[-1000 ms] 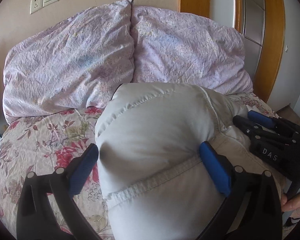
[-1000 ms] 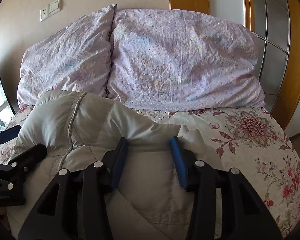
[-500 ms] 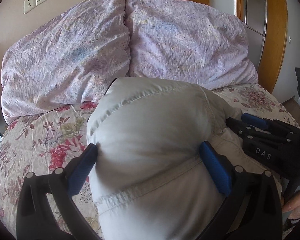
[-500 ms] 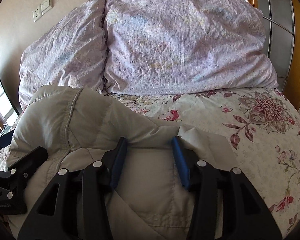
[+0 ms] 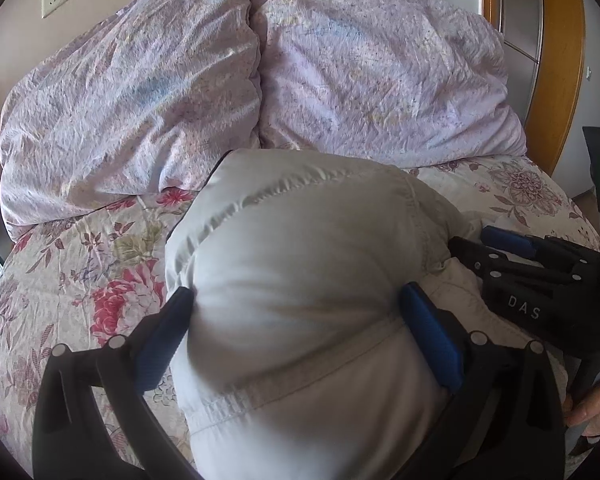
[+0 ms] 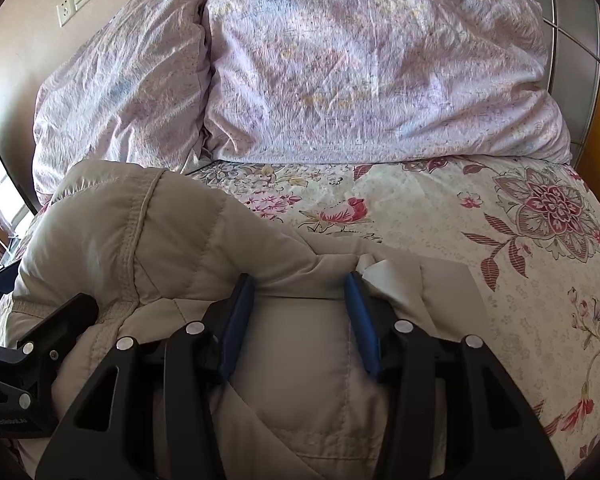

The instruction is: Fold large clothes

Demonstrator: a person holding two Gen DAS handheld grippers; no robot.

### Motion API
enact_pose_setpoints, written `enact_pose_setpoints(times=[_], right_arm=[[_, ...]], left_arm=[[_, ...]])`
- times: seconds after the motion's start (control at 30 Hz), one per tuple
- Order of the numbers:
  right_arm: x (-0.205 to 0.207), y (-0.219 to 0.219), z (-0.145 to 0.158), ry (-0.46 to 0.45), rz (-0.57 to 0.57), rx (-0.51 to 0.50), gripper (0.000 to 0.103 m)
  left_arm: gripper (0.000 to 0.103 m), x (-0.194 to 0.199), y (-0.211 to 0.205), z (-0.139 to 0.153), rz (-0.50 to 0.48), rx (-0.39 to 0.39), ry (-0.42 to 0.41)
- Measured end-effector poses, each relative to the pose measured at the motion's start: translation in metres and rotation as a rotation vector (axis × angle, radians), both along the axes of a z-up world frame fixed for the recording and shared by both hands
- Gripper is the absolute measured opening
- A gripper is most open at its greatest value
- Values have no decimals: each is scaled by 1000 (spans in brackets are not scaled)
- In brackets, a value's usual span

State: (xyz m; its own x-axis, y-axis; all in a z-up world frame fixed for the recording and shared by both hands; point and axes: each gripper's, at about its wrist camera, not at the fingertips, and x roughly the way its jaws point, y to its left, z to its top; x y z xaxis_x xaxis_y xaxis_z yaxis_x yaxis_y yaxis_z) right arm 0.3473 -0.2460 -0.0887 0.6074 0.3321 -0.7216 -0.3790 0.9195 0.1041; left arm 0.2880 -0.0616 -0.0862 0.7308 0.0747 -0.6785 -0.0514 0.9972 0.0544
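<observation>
- Padded jacket (image 5: 300, 280): lower part cut off, shape unclear.
- Left gripper (image 5: 296, 308) and right gripper (image 6: 300, 300) each clamp jacket.
- Two pillows (image 5: 132, 92) on one bed (image 6: 500, 240).

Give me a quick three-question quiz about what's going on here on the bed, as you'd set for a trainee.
1. True or false: the left hand-held gripper has padded fabric bulging between its fingers.
2. What does the puffy beige jacket lie on?
A. a wooden floor
B. the floral bedspread
C. a chair
3. Fill in: behind the jacket, two lilac ____ lean at the head of the bed.

Key
1. True; the right hand-held gripper also straddles a fold.
2. B
3. pillows
</observation>
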Motion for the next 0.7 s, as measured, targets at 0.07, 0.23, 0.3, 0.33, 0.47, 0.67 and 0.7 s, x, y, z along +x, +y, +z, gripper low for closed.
enact_pose_setpoints(times=[0.07,0.23,0.3,0.33,0.47,0.67,0.7], right_arm=[[2,1,-1,4,0,-4,50],[5,3,-2,10,1,-13,50],[7,3,-2,14,2,-11,50],[7,2,-2,17,3,-7,50],[8,2,-3,16,3,-7,50],[3,1,2,-25,-13,-6,50],[1,0,3,-31,-14,-4,50]], left_arm=[[101,1,-1,-1,7,12,-1],[101,3,-4,-5,22,36,-11],[101,5,-3,-6,25,37,-12],[101,5,-4,-6,25,39,-13],[101,5,-4,-7,26,37,-14],[101,4,-2,-6,26,30,-23],[101,2,-2,-5,25,30,-28]])
